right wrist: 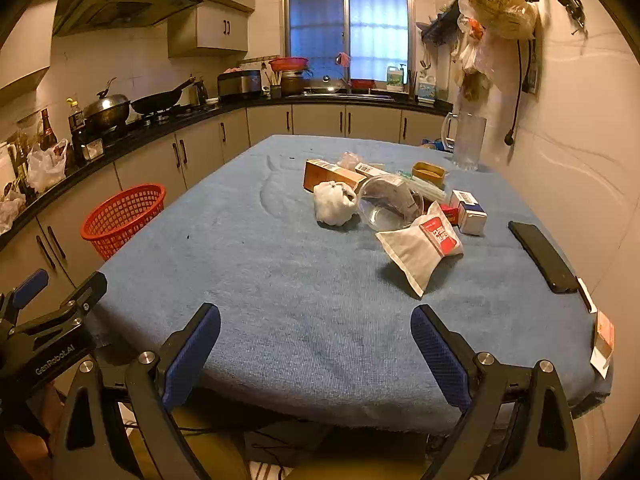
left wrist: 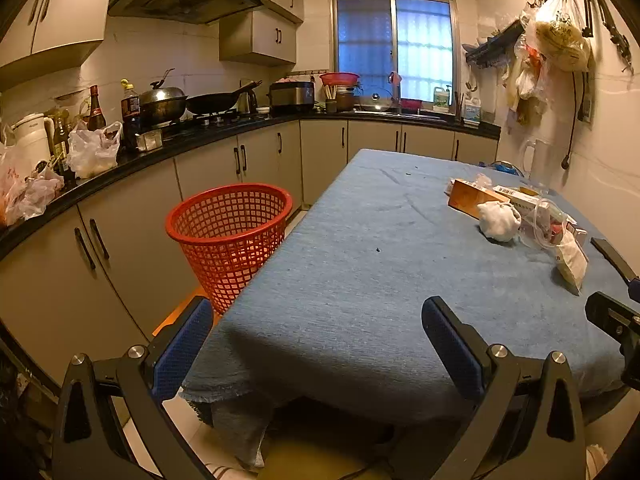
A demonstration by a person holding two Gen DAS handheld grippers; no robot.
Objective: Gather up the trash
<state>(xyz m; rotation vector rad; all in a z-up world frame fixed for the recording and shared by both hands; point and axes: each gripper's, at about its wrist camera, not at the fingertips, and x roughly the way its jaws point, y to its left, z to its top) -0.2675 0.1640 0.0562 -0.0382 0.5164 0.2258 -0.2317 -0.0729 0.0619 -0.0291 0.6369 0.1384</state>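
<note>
While both grippers hang at the near end of the table (right wrist: 280, 280), neither touches anything: the left gripper (left wrist: 316, 344) has its blue-padded fingers spread wide and empty, and the right gripper (right wrist: 316, 344) is just as wide and empty. The trash lies in a loose heap on the blue cloth toward the far right: a white wad (right wrist: 334, 202), a brown box (right wrist: 330, 174) behind it, a clear cup (right wrist: 386, 204) on its side, a white pouch (right wrist: 420, 250) with a red label nearest the right gripper, and small cartons (right wrist: 468, 212) just beside. A black phone (right wrist: 544, 256) lies apart near the right edge. The red basket (left wrist: 230, 236) stands on the floor at the table's left side, empty.
</note>
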